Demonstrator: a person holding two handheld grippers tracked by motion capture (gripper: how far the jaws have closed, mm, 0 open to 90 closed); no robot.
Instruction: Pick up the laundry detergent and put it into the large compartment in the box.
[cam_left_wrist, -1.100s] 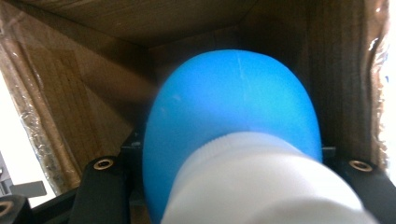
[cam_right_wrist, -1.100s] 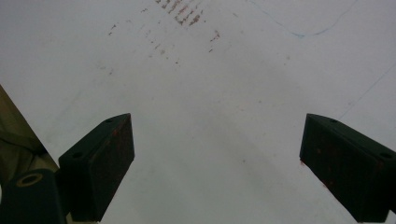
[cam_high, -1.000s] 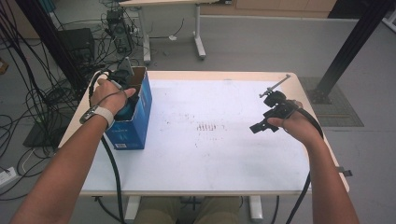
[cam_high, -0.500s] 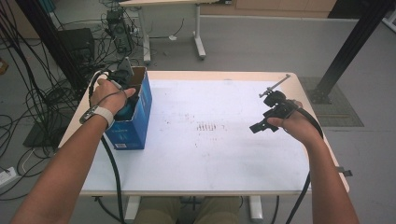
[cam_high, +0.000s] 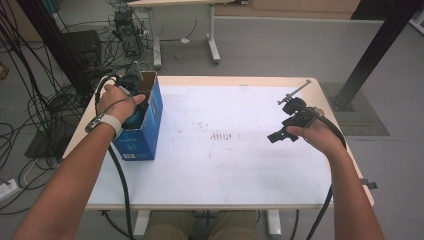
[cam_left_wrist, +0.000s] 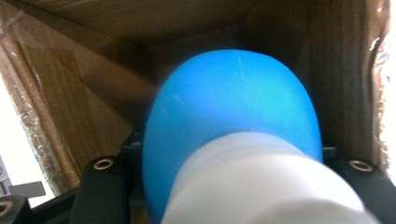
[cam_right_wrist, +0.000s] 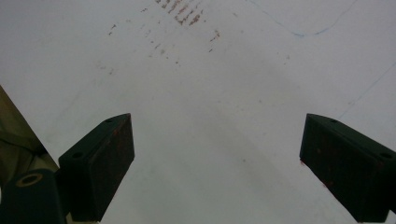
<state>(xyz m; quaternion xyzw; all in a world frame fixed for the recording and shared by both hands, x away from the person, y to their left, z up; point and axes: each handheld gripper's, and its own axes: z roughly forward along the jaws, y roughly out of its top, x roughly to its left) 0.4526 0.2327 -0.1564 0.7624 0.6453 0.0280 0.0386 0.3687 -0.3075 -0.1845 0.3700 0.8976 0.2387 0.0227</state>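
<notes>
An open blue cardboard box (cam_high: 147, 131) stands at the table's left edge. My left gripper (cam_high: 136, 111) reaches down into it, mostly covered by the hand. In the left gripper view, the left gripper (cam_left_wrist: 229, 165) is shut on a rounded blue object (cam_left_wrist: 233, 102) with a white threaded part (cam_left_wrist: 266, 186) nearest the camera; brown cardboard walls (cam_left_wrist: 70, 93) surround it. My right gripper (cam_high: 276, 136) hovers low over the right side of the white tabletop (cam_high: 225, 170). Its jaws stand wide apart in the right gripper view, where the right gripper (cam_right_wrist: 215, 163) is open with nothing between them.
Faint brown marks (cam_high: 222, 136) dot the middle of the white surface. Cables (cam_high: 30, 125) cover the floor to the left of the table. A second table's leg (cam_high: 214, 50) stands behind, and a black post (cam_high: 370, 55) rises at the back right.
</notes>
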